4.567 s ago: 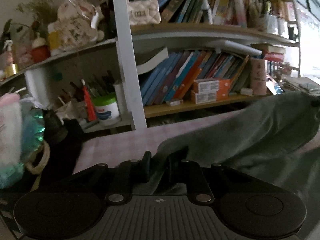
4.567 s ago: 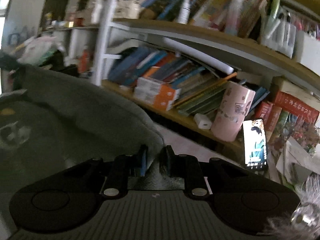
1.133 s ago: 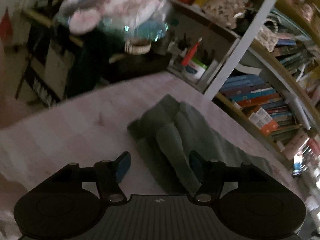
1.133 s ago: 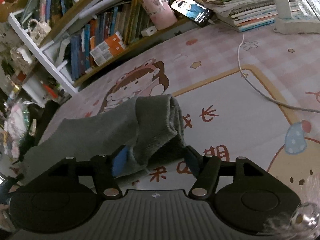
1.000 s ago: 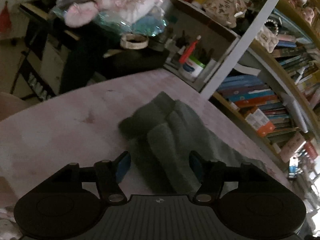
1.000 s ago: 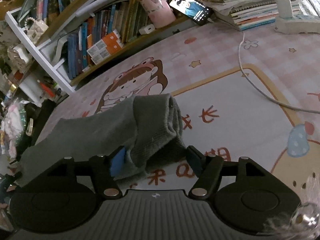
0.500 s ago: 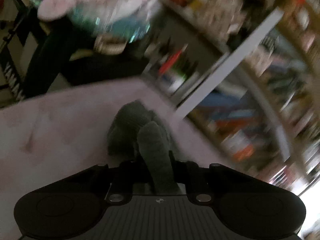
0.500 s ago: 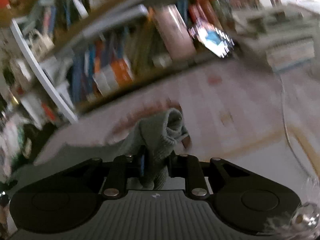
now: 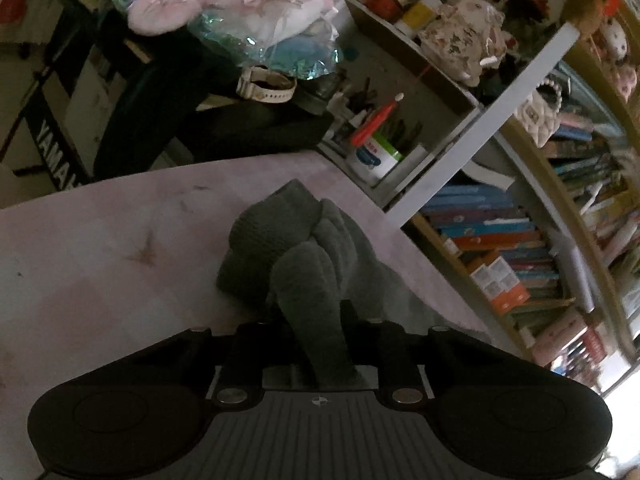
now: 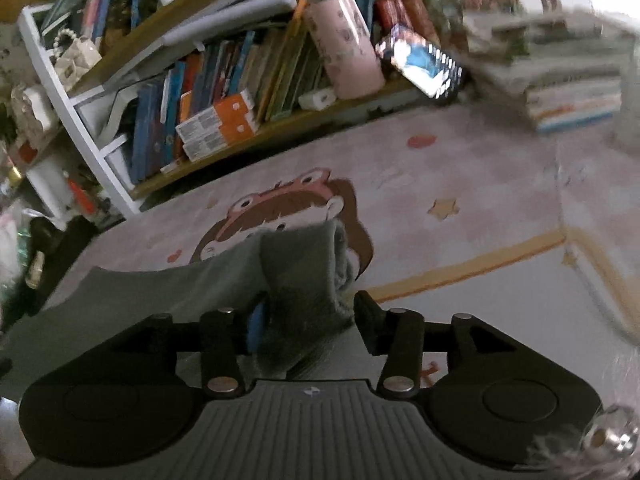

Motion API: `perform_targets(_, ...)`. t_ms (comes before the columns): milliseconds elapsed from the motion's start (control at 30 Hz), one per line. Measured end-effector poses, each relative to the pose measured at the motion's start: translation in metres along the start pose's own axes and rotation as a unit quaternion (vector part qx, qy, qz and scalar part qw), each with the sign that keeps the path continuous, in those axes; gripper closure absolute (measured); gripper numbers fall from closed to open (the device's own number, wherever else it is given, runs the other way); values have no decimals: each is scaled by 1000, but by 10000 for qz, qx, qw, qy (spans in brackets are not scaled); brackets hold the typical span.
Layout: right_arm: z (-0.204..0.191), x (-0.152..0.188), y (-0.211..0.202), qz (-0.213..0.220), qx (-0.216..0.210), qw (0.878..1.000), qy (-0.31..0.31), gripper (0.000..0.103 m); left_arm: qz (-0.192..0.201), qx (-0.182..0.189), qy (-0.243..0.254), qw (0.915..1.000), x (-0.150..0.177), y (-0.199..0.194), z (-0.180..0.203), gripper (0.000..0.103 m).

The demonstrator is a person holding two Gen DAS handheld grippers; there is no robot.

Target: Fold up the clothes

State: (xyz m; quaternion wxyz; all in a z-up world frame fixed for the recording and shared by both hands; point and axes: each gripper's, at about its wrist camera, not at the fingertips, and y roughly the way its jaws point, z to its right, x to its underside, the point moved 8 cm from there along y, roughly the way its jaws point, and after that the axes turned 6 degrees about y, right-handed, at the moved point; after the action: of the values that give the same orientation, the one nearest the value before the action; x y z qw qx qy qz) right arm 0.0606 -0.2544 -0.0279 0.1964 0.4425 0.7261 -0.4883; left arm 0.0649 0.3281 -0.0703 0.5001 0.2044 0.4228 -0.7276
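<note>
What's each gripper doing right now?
Left gripper: shut on the garment.
Right gripper: part open around a fold of the garment; grip cannot be told.

A pink checked tabletop (image 9: 104, 264) with a printed mat carried the grey garment (image 9: 304, 248), which lay bunched in folds near the far edge in the left wrist view. In the right wrist view the same garment (image 10: 224, 276) spread toward the left side of the tabletop (image 10: 480, 184), its folded end covering part of a cartoon girl's face (image 10: 288, 208) printed on the surface. A yellow border line (image 10: 472, 264) ran across the print toward the right edge. At the far right corner sat a blurred stack of books (image 10: 568, 92).
</note>
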Motion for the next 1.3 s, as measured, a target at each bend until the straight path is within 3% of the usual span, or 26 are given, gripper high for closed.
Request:
perform_targets(133,-11,-6,-19,613,255,9969,-430,52,-1,-43,121,9999,4,-1,2,62)
perform_targets(267,-36,-7,-32,1103,297,9889,-951,46,12,-3,179,9998,5,-1,4,61)
perform_targets(400,-76,1,-32,1279,30,9779,-1651,34,35,39,181,9998,6,0,3,61)
perform_targets(567,-136,38,-3,628,-795,9652,-2412,25,77,97,167,9998,5,2,3,59)
perform_targets(700,-174,67,23,173,-1111,9537,-2788,23,85,109,188,9997,5,2,4,59)
perform_targets(967,-223,96,55,-254,-1331,9389,-3164,20,87,32,412,9991,6,2,9,56)
perform_targets(1300,-252,120,76,-583,-1606,9247,-3402,19,102,90,353,9993,7,2,8,54)
